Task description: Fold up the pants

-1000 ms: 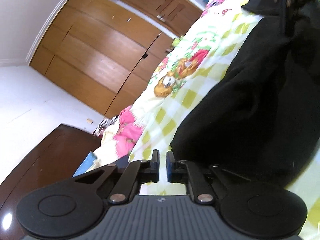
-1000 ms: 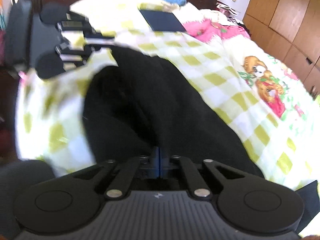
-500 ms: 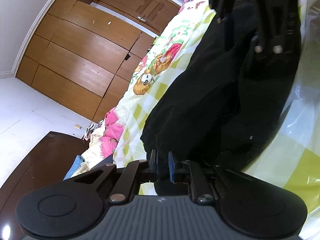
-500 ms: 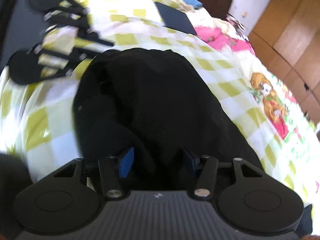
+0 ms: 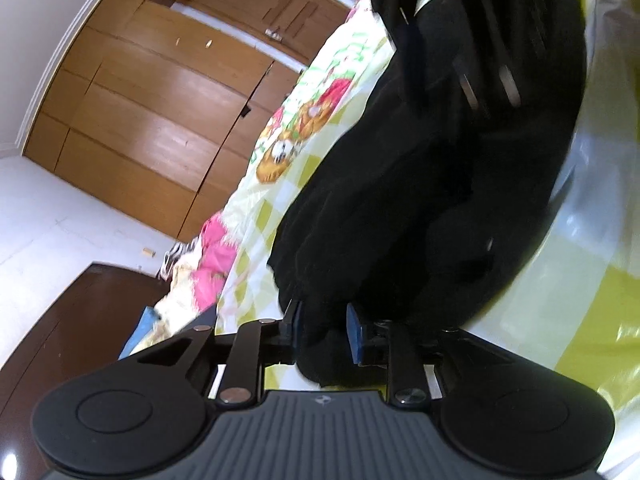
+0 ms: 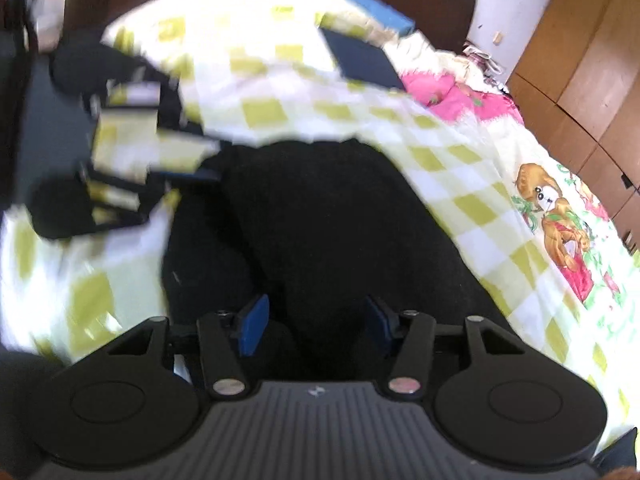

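Left wrist view
Writing: no readable text; only a small pale emblem, too small to make out, on the ribbed grey housing of the left gripper (image 5: pixel 323 330).
Fingers: black arms with blue pads, standing narrowly apart; they have just been opening. A dark bunch of cloth sits between them, and whether the pads press on it I cannot tell.
Pants (image 5: pixel 420 200): black, soft and matte, heaped in rounded folds on the bed (image 5: pixel 592 264), running up and away from the fingers.
Hidden: the top of the pants merges with the right gripper (image 5: pixel 472 40), blurred and cut off by the upper edge.
Bed cover: glossy cloth with yellow-green and white checks and a cartoon bear print (image 5: pixel 280 152).
Background: glossy wooden wardrobe (image 5: pixel 160 120) with flat panel doors; dark wooden headboard (image 5: pixel 60 340) at lower left.

Right wrist view
Writing: none legible; the same small emblem on the housing.
Right gripper (image 6: pixel 316 320): fingers stand about half spread, blue pads clear of the cloth; the pants (image 6: pixel 320 220) lie between and below them on the bed.
Left gripper (image 6: pixel 180 152): smeared by motion at upper left, at the far corner of the pants; its grip is unreadable here.
Other: a flat dark rectangular object (image 6: pixel 360 60) lies on the cover further off; a blue pillow (image 6: pixel 360 4) is beyond it.
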The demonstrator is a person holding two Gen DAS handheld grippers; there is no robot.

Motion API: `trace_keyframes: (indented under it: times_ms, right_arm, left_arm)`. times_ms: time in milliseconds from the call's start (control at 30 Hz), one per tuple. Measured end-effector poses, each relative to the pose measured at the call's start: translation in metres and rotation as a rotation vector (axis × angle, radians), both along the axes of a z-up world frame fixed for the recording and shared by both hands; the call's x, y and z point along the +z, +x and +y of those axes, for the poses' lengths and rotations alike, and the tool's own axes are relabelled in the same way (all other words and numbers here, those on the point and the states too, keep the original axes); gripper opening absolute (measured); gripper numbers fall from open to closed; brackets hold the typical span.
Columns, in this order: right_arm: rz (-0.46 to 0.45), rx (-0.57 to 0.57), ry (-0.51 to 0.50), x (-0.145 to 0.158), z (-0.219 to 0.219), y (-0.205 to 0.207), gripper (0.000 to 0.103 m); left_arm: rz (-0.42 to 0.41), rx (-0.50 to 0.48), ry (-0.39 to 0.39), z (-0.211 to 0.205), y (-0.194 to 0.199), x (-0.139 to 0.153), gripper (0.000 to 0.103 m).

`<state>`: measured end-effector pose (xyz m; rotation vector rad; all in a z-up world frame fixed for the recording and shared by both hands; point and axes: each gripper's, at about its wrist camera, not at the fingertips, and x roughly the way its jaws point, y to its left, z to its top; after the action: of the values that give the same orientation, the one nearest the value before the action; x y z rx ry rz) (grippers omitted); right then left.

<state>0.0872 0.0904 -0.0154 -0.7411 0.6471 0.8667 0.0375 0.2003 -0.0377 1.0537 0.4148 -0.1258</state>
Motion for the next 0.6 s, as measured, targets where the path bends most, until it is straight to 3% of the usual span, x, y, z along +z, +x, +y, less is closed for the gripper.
trace_keyframes:
  times_ms: [100, 133, 167, 233, 333, 433, 500, 567, 600]
  right_arm:
    - [-0.024, -0.026, -0.01, -0.008, 0.005, 0.01, 0.051]
    - [-0.01, -0.048, 0.014, -0.004, 0.003, 0.015, 0.041]
    - [0.033, -0.084, 0.049, 0.002, 0.001, 0.026, 0.035]
    - [0.138, -0.155, 0.135, 0.016, -0.01, 0.047, 0.014]
    - [0.152, -0.181, 0.151, 0.025, -0.013, 0.061, 0.012]
    - [0.187, -0.172, 0.172, 0.033, -0.012, 0.06, 0.011]
    - [0.197, -0.165, 0.184, 0.037, -0.014, 0.055, 0.011]
    - [0.205, -0.146, 0.194, 0.041, -0.016, 0.054, 0.011]
    - [0.203, -0.136, 0.198, 0.042, -0.017, 0.051, 0.011]
  left_arm:
    - [-0.017, -0.04, 0.02, -0.007, -0.003, 0.0, 0.053]
    - [-0.022, -0.044, 0.021, -0.006, -0.005, 0.0, 0.061]
    - [-0.025, -0.044, 0.021, -0.005, -0.005, 0.001, 0.062]
    - [-0.024, -0.043, 0.013, -0.005, -0.005, 0.003, 0.062]
    - [-0.028, -0.061, 0.01, -0.007, 0.003, 0.003, 0.071]
    - [-0.022, -0.075, 0.041, -0.013, 0.022, -0.007, 0.071]
    - [-0.018, -0.058, 0.05, -0.016, 0.034, -0.011, 0.063]
    - [0.0, -0.036, 0.032, -0.014, 0.045, -0.009, 0.043]
    - [0.004, -0.021, 0.014, -0.012, 0.049, -0.006, 0.04]
